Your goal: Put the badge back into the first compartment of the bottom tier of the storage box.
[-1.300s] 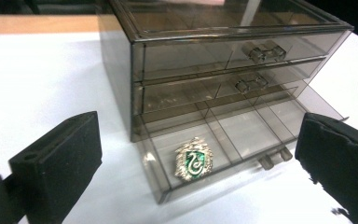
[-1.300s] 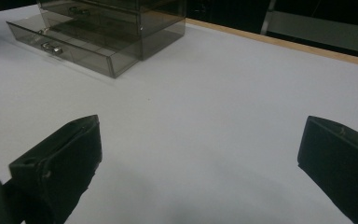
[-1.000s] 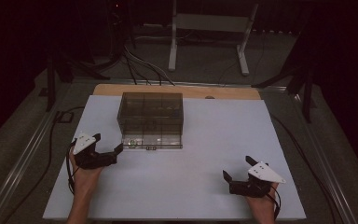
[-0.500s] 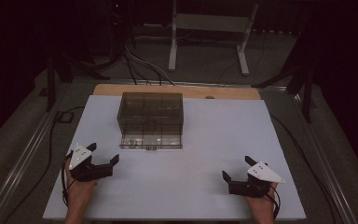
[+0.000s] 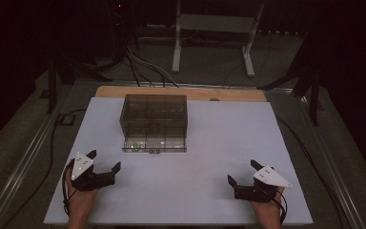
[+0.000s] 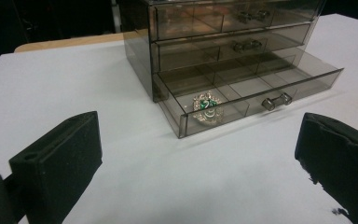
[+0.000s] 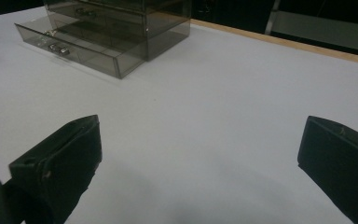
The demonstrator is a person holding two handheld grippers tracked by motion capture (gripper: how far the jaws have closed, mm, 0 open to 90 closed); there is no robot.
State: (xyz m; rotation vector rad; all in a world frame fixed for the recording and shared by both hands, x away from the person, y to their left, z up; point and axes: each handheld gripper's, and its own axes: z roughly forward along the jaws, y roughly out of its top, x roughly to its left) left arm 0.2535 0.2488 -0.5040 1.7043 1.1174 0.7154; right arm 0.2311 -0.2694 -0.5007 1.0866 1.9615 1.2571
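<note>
Smoky clear plastic drawer box [image 5: 154, 120], bottom drawer [image 6: 247, 91] out, sparkly brooch [image 6: 206, 106] inside; both grippers [image 5: 106, 165] [image 5: 241, 174] wide, empty.

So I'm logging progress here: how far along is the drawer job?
Done: the bottom drawer of the drawer box is pulled out, a brooch lying inside. In hand: nothing; the left gripper and right gripper sit open near the table's front edge. Left: probably closing the drawer.

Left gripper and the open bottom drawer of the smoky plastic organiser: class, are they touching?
Apart. The high view shows bare white table between the left gripper and the open bottom drawer; its jaws stand wide open.
</note>
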